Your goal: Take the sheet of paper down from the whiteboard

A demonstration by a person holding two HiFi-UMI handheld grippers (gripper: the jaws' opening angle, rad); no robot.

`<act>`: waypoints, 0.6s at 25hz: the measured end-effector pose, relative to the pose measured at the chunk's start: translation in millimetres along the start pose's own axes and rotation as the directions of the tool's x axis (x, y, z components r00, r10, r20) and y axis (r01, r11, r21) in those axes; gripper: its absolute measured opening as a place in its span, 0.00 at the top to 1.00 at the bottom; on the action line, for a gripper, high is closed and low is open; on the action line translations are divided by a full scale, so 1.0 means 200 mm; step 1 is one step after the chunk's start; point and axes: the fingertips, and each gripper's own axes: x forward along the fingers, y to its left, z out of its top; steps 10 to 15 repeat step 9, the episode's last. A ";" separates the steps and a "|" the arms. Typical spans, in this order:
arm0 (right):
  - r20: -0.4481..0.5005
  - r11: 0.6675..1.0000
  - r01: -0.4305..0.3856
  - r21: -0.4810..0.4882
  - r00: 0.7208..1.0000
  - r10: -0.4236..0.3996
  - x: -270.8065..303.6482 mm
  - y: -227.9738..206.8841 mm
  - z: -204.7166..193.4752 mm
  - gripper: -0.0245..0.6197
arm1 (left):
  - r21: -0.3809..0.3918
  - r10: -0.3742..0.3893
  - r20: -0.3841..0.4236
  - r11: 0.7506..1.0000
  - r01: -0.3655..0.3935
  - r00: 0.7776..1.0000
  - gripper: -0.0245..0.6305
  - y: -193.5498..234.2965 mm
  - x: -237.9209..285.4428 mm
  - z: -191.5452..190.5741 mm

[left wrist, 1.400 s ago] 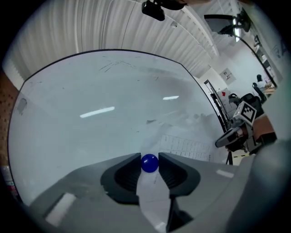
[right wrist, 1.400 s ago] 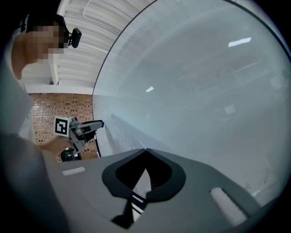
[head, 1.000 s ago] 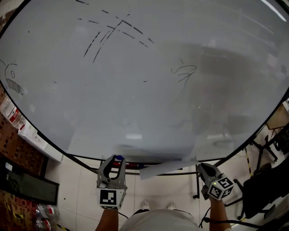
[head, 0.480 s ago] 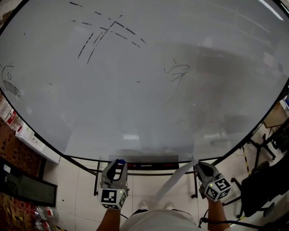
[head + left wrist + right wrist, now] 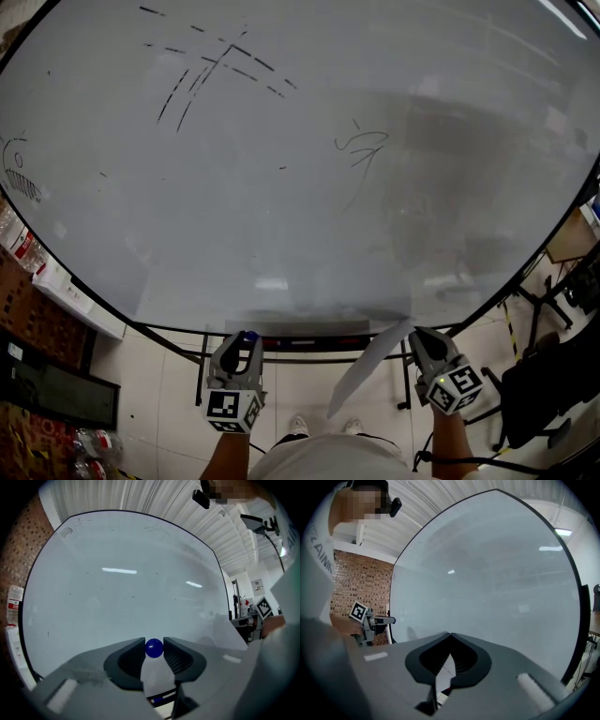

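In the head view the sheet of paper [image 5: 364, 372] hangs just below the whiteboard's [image 5: 300, 187] lower edge, its upper end at the right tool [image 5: 413, 334]. The left gripper view shows the left tool [image 5: 154, 645] clamped on a small blue ball [image 5: 154, 648]. In the right gripper view that tool's jaws are pressed together on the paper's edge.

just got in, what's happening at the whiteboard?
A person stands at the whiteboard with a gripper in each hand. The right gripper has its jaws shut on the sheet of paper, which hangs below the board's lower edge. The left gripper pinches a small blue ball, likely the magnet.
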 end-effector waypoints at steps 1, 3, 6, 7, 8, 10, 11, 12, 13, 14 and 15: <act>0.001 1.000 -0.001 0.000 1.000 0.001 0.00 0.00 0.00 0.95 | 0.000 -0.001 0.000 1.000 0.001 1.000 0.77 0.00 0.00 0.00; 0.003 1.000 -0.006 -0.001 1.000 0.006 0.00 0.01 0.00 0.95 | 0.001 -0.001 0.002 1.000 0.001 1.000 0.77 0.00 0.00 0.01; 0.002 1.000 -0.011 0.001 1.000 0.011 0.00 0.01 0.00 0.95 | -0.002 -0.001 0.002 1.000 0.001 1.000 0.77 -0.01 0.00 0.01; 0.001 1.000 -0.011 0.002 1.000 0.011 0.00 0.02 0.00 0.95 | -0.004 0.000 0.000 1.000 0.000 1.000 0.77 -0.01 0.00 0.01; 0.000 1.000 -0.011 0.003 1.000 0.011 -0.01 0.02 -0.01 0.95 | -0.006 0.000 -0.003 1.000 0.000 1.000 0.77 -0.01 -0.01 0.00; -0.001 1.000 -0.011 0.004 1.000 0.011 -0.01 0.02 -0.01 0.95 | -0.009 0.001 -0.006 1.000 -0.001 1.000 0.77 -0.01 -0.01 0.00; -0.001 1.000 -0.011 0.004 1.000 0.011 -0.01 0.02 -0.01 0.95 | -0.009 0.001 -0.006 1.000 -0.001 1.000 0.77 -0.01 -0.01 0.00; -0.001 1.000 -0.011 0.004 1.000 0.011 -0.01 0.02 -0.01 0.95 | -0.009 0.001 -0.006 1.000 -0.001 1.000 0.77 -0.01 -0.01 0.00; -0.001 1.000 -0.011 0.004 1.000 0.011 -0.01 0.02 -0.01 0.95 | -0.009 0.001 -0.006 1.000 -0.001 1.000 0.77 -0.01 -0.01 0.00; -0.001 1.000 -0.011 0.004 1.000 0.011 -0.01 0.02 -0.01 0.95 | -0.009 0.001 -0.006 1.000 -0.001 1.000 0.77 -0.01 -0.01 0.00; -0.001 1.000 -0.011 0.004 1.000 0.011 -0.01 0.02 -0.01 0.95 | -0.009 0.001 -0.006 1.000 -0.001 1.000 0.77 -0.01 -0.01 0.00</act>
